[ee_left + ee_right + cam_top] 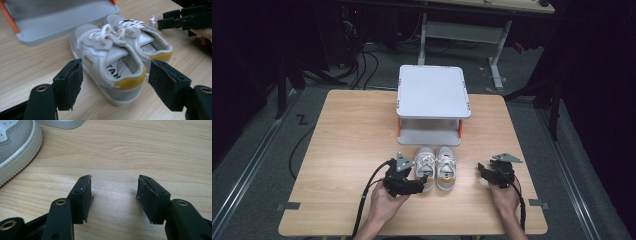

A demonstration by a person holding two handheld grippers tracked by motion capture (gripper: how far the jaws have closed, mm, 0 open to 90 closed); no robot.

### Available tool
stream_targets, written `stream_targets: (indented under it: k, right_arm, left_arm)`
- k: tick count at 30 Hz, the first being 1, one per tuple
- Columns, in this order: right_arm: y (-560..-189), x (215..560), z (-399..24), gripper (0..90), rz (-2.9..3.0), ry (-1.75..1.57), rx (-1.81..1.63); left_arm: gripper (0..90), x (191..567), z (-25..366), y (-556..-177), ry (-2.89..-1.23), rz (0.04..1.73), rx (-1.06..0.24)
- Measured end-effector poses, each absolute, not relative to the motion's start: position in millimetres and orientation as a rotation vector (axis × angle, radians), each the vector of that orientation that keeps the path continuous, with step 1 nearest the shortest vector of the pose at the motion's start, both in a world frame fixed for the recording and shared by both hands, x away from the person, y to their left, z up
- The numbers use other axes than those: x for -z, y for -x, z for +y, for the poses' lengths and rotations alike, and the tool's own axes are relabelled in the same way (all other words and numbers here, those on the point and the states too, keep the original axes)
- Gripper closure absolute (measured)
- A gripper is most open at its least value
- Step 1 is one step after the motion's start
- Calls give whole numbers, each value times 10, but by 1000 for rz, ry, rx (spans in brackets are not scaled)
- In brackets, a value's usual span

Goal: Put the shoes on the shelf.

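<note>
Partly cut off, my spread left gripper (pixel 115 82) straddles the nearer sneaker's (pixel 110 65) heel; my right gripper (pixel 113 195), also spread, hovers over bare table (pixel 150 150).

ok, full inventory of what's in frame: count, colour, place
shoes: 2, white and grey with yellow heels, side by side at table centre, toes toward the stand
stand: 1, grey two-level with orange posts, far middle of table
table: 1, light wood
desk: 1, white legs, behind the table
left gripper: 1, black, open, jaws either side of the nearer shoe's heel
right gripper: 1, black, open over bare wood, right of shoes
hands: 2, near edge
</note>
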State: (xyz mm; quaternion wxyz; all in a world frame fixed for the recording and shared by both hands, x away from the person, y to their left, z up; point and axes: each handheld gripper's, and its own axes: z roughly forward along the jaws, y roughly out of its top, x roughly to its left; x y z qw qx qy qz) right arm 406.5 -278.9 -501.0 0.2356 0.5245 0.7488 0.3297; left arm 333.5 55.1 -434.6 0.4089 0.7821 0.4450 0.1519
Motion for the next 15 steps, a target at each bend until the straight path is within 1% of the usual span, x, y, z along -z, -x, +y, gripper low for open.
stream_targets:
  k: [4,8,10,15]
  right_arm:
    - [-4064,5010,-2784,449,2054,-1437,-897]
    - [-4066,5010,-2789,444,2049,-1444,-899]
    - [-4068,5010,-2803,438,2046,-1455,-911]
    - [-4069,5010,-2808,433,2043,-1461,-913]
  left_arm:
    - [308,4369,390,-3398,-1967,1154,-339]
    - [335,4417,251,-3460,-1996,1185,-346]
    - [350,4429,209,-3485,-2003,1203,-348]
    - [393,4406,174,-3518,-1959,1267,-329]
